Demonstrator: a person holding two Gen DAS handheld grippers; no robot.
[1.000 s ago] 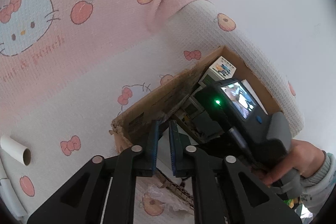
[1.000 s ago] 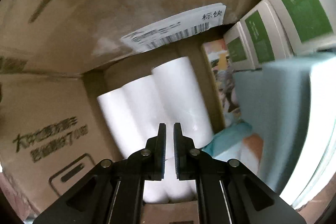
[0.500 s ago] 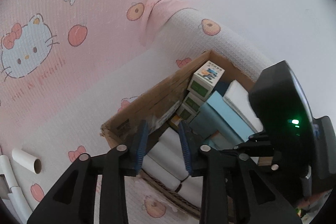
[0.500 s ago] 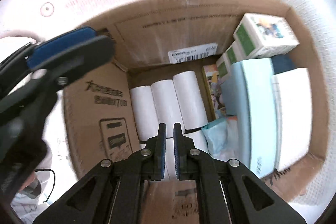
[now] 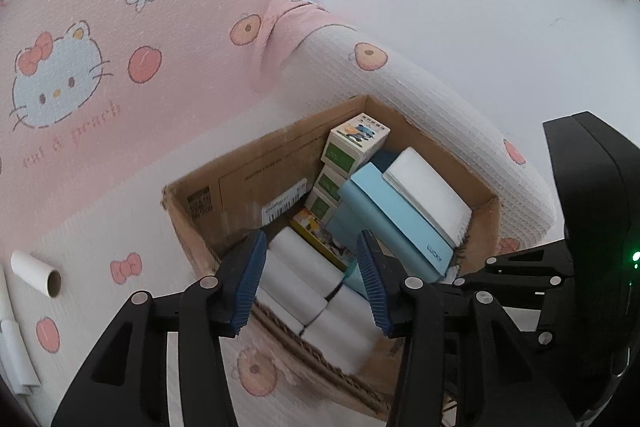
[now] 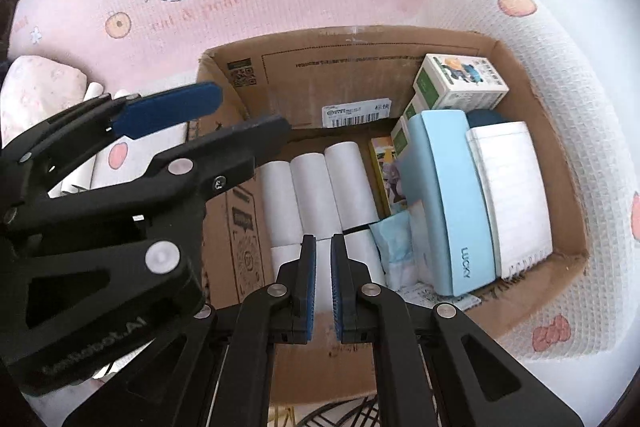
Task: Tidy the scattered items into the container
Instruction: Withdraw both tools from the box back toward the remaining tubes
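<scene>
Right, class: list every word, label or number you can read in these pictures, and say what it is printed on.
"LUCKY": light blue case in the cardboard box.
"Dream", "cat & peach": pink blanket.
Chinese characters "标快": white shipping label.
Print on the box walls and the small green-and-white boxes: too small to read.

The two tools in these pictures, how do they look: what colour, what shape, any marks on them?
Both are alike. The left tool and the right tool have black angular plastic arms with triangular cut-outs and round silver rivets. Each finger carries a flat blue ribbed pad. In the right wrist view, faint raised lettering runs along the left tool's body. In the left wrist view, a small green light glows on the right tool's body.
</scene>
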